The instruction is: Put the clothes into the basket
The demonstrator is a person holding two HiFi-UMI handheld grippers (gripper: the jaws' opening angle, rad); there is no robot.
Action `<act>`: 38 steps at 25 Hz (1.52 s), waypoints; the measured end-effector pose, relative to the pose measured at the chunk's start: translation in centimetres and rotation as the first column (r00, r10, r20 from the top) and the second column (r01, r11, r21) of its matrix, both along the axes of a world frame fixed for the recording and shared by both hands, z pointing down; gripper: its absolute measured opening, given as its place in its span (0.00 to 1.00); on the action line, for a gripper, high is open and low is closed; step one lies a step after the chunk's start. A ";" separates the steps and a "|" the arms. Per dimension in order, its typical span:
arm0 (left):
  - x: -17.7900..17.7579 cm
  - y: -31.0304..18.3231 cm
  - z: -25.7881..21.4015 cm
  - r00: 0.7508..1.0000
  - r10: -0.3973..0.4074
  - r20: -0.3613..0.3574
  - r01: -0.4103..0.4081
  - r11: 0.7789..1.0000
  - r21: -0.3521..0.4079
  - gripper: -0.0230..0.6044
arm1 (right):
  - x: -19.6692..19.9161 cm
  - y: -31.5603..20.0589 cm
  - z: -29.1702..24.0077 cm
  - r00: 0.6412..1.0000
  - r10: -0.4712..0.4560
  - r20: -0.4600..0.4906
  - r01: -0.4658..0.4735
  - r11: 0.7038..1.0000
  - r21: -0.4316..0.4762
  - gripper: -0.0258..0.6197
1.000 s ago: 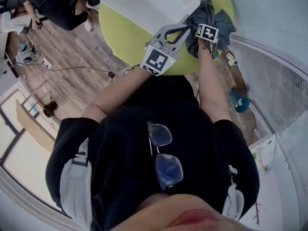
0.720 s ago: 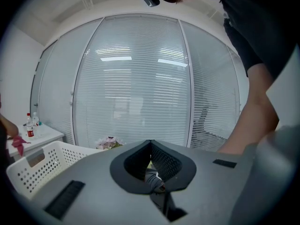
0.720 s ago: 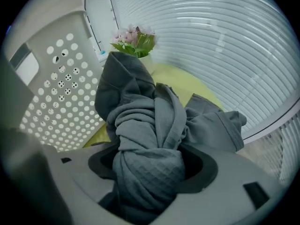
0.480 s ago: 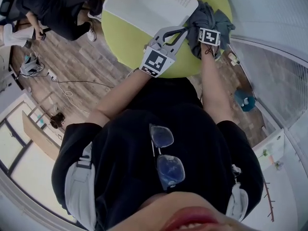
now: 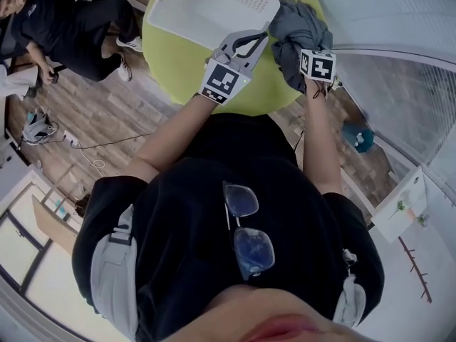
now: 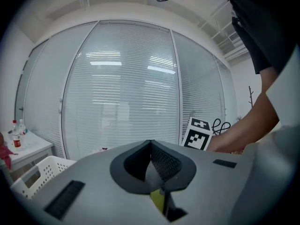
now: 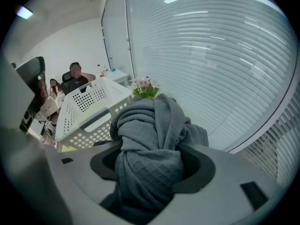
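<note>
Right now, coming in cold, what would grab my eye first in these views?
The bunched grey garment fills the right gripper, whose jaws have just been closing and now clamp it, at the right side of the lime-green round table. Beside it on that table stands the white perforated basket, with the left gripper shut and empty near its rim.

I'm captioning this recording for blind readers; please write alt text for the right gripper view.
The right gripper, whose jaws have just closed, clamps a bunched grey garment that bulges up between them. Behind it on the left stands a white perforated basket, with seated people farther back; window blinds fill the right side.
</note>
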State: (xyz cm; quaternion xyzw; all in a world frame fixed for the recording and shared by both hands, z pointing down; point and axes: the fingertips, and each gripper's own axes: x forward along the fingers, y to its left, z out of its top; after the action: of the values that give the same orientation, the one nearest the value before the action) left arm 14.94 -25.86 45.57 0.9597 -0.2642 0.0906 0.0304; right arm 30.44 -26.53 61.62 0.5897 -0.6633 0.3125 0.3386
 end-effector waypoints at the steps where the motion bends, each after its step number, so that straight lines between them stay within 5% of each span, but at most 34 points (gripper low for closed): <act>1: -0.2 -0.2 -0.3 1.000 0.003 -0.006 -0.003 1.000 0.006 0.05 | -0.1 0.1 -1.3 1.000 -0.007 -0.011 0.007 1.000 0.017 0.51; 13: -1.9 -1.3 -4.8 0.997 0.037 -0.066 -0.032 0.997 0.076 0.05 | -1.7 -1.2 -11.0 0.994 0.022 -0.103 -0.001 0.980 0.198 0.51; 27: -9.1 -4.8 -6.1 0.994 -0.082 -0.067 0.090 0.989 0.119 0.05 | -15.7 -6.4 -16.6 0.950 -0.297 -0.092 0.311 0.911 0.271 0.51; 38: -12.5 -6.5 -4.9 0.974 -0.225 -0.036 0.227 0.968 0.103 0.05 | -22.0 -8.8 -15.1 0.832 -0.533 -0.151 0.554 0.798 0.239 0.51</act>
State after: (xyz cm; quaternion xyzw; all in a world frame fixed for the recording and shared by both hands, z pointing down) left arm 2.43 -32.35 40.70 0.9246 -0.3759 0.0609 -0.0074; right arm 8.46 -35.32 46.49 0.4267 -0.8276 0.0852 0.3545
